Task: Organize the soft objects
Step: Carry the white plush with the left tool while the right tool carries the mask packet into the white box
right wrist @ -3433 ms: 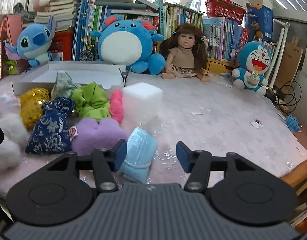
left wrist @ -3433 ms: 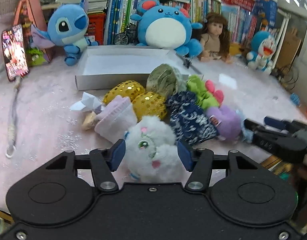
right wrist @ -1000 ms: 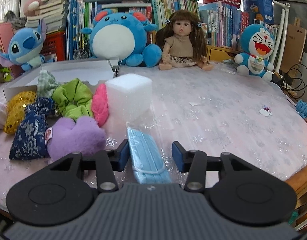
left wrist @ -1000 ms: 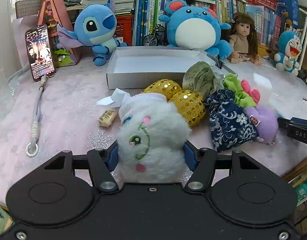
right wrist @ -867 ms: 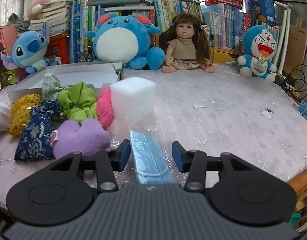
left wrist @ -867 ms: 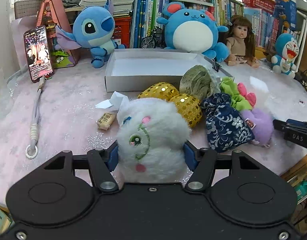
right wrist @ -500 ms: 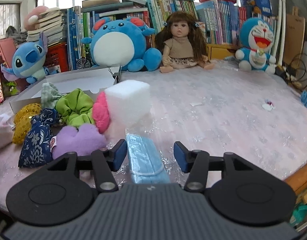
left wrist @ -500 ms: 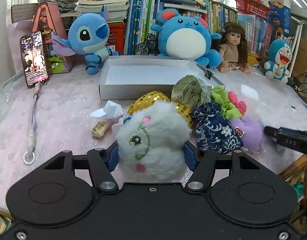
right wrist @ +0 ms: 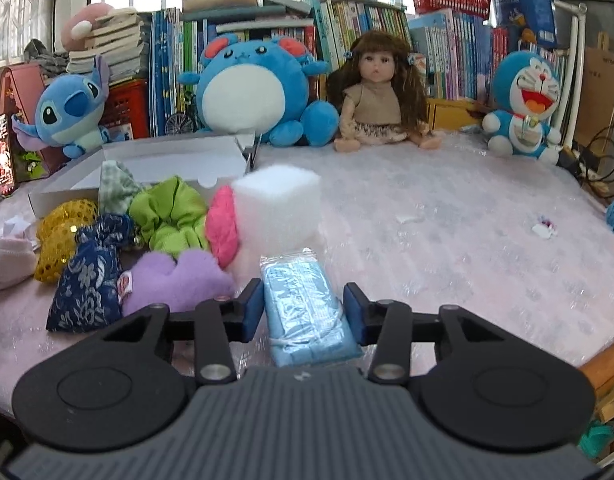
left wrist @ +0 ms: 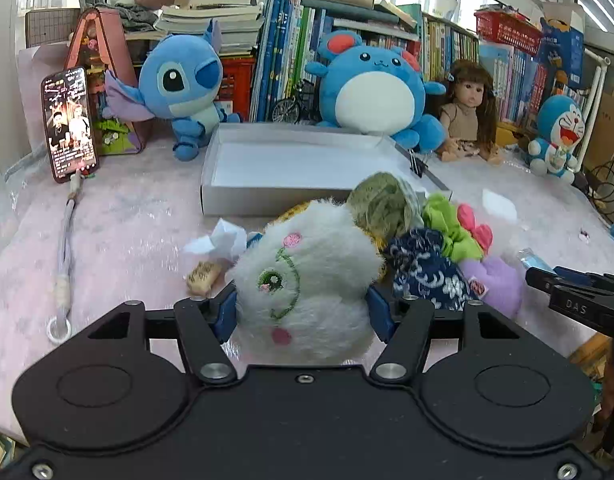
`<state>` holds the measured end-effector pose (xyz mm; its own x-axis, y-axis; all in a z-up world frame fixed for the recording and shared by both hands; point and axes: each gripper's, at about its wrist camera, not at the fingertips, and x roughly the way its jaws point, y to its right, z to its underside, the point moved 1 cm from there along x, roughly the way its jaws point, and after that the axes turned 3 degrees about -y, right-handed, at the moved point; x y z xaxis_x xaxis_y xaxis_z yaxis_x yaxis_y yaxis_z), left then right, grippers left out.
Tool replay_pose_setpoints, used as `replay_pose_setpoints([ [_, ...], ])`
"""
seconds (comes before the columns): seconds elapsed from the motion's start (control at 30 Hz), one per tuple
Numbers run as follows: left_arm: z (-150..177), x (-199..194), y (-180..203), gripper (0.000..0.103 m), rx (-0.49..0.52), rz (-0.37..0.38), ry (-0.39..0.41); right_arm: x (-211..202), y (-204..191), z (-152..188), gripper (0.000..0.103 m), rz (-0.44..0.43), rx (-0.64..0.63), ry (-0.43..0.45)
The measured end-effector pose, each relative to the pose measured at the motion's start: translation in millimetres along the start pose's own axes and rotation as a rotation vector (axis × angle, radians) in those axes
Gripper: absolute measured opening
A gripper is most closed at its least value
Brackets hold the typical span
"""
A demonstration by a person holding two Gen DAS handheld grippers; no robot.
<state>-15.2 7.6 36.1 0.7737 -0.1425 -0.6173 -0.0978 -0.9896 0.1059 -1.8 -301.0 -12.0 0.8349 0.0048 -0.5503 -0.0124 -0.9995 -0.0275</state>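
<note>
My left gripper (left wrist: 301, 314) is shut on a white fluffy plush (left wrist: 303, 276) with a stitched green eye, held just above the pink tabletop. Behind it lies the open white box (left wrist: 267, 202). My right gripper (right wrist: 303, 312) has its jaws closing on a blue mask pack (right wrist: 303, 308) in clear wrap; both pads touch its sides. In the left wrist view the right gripper (left wrist: 567, 280) shows at the right edge. The pile between them holds a navy floral pouch (right wrist: 89, 280), a purple plush (right wrist: 175, 280), a green scrunchie (right wrist: 167, 216) and a white foam block (right wrist: 279, 204).
Big blue plush toys (left wrist: 371, 84), a doll (right wrist: 377, 92) and books line the back. A phone (left wrist: 69, 124) with its cable leans at the left. Crumpled paper (left wrist: 223, 240) and a small wrapped snack (left wrist: 203, 278) lie beside the white plush. The table's edge runs close on the right.
The right jaws widened a little, then narrowed onto the blue mask pack. The left gripper keeps its hold on the white plush and has tipped up slightly.
</note>
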Motion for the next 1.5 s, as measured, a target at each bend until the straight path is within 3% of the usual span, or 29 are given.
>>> replay_pose_setpoints([
  [0.23,-29,10,-9,0.061,-0.018,0.000,0.034,-8,-8,-25,0.049,-0.013,-0.014,0.055],
  [0.6,-95,50,-14,0.061,-0.039,0.022,0.056,17,-32,-86,0.049,-0.172,0.073,0.066],
  [1.1,-176,136,-23,0.061,-0.077,0.057,-0.006,93,-64,-164,0.049,-0.313,0.181,-0.059],
  [1.3,-187,175,-32,0.061,-0.144,0.073,-0.087,125,-69,-180,0.049,-0.329,0.213,-0.102],
  [1.5,-190,210,-31,0.061,-0.126,0.058,-0.146,164,-74,-188,0.049,-0.329,0.226,-0.180],
])
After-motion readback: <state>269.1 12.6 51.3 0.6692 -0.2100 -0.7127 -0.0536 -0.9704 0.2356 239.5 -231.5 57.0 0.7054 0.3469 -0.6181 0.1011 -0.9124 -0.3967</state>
